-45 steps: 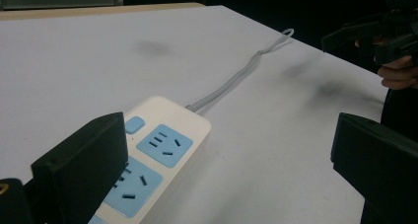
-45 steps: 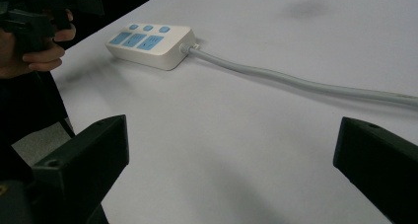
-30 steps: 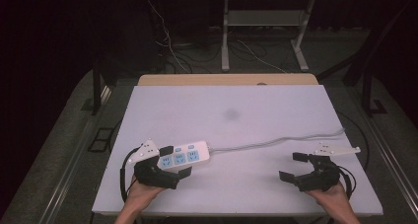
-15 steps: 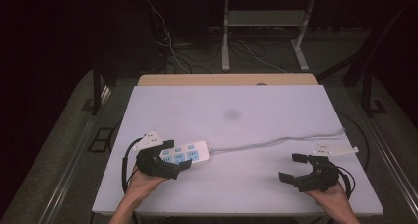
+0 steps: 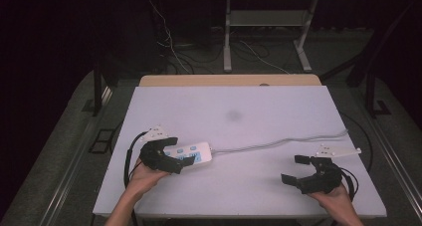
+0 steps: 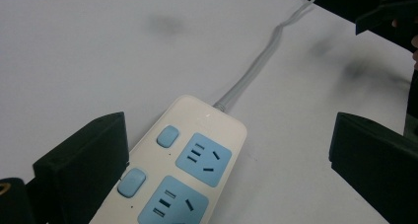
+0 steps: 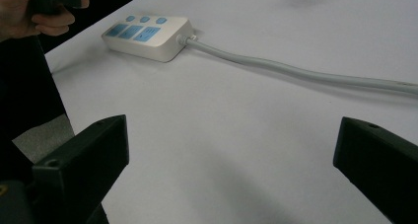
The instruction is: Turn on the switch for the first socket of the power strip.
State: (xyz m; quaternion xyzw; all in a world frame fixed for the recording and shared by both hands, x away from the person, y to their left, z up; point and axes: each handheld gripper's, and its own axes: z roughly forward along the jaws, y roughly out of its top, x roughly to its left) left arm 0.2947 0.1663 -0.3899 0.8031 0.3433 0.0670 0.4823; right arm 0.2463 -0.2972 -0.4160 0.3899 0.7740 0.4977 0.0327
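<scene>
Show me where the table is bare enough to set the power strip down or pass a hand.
The far half of the table, beyond the grey cord, is bare apart from a dark smudge. The near middle, between power strip and right gripper, is free too. The near-left corner is crowded: the left gripper sits open over the strip.

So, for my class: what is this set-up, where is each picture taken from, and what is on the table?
A person sits at a white table with a hand-held gripper in each hand: two black jaws worked by hand. The high view looks down from above; the other two come from cameras riding on the grippers. The left hand-held gripper is open over a white power strip with blue sockets, the strip between its jaws but not clamped. Its grey cable runs across the table. The right hand-held gripper is open and holds nothing.
</scene>
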